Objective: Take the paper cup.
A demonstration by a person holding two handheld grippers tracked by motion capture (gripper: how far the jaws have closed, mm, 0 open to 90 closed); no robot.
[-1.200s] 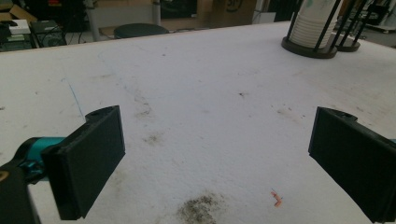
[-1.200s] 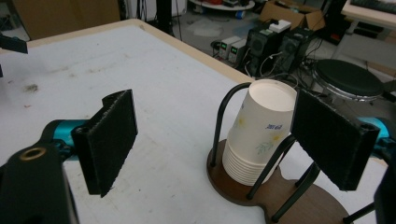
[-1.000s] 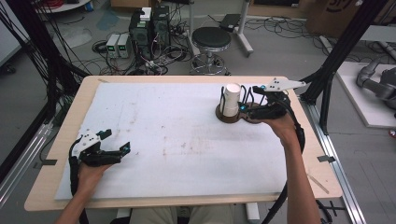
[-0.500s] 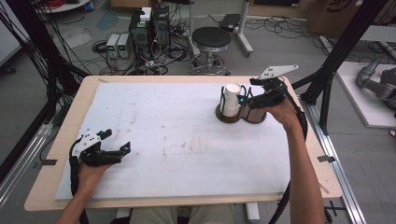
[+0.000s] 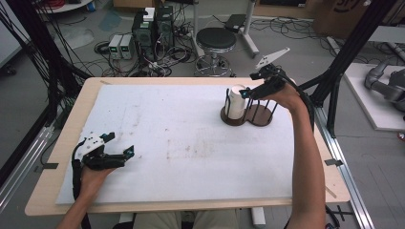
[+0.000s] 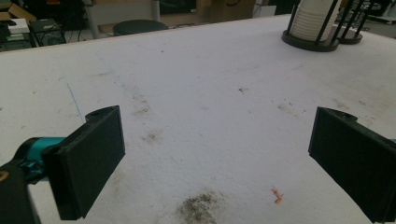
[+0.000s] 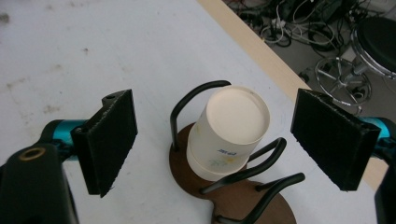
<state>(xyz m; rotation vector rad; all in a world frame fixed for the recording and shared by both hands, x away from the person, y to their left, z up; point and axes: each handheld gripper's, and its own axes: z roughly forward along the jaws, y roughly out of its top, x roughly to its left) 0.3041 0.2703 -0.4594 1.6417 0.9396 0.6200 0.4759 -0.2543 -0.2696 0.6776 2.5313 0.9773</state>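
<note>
A stack of white paper cups (image 5: 235, 101) (image 7: 229, 133) stands upside down in a dark brown cup holder (image 5: 260, 118) with black wire posts, at the table's far right. My right gripper (image 5: 248, 91) (image 7: 212, 140) hovers above the stack, tilted down, open, its jaws well apart on either side of the top cup without touching it. My left gripper (image 5: 125, 153) (image 6: 212, 158) rests low near the table's front left, open, with bare white board between its jaws. The holder (image 6: 312, 41) also appears far off in the left gripper view.
The white board (image 5: 191, 143) covers the wooden table (image 5: 71, 124) and carries faint stains. The holder's second, right-hand ring (image 5: 264, 110) has no cups. Behind the table stand a black stool (image 5: 216, 39), electronics boxes and cables on the floor.
My right gripper has risen from beside the holder and swung up over the cup stack, now tilted downward. The left gripper has stayed put.
</note>
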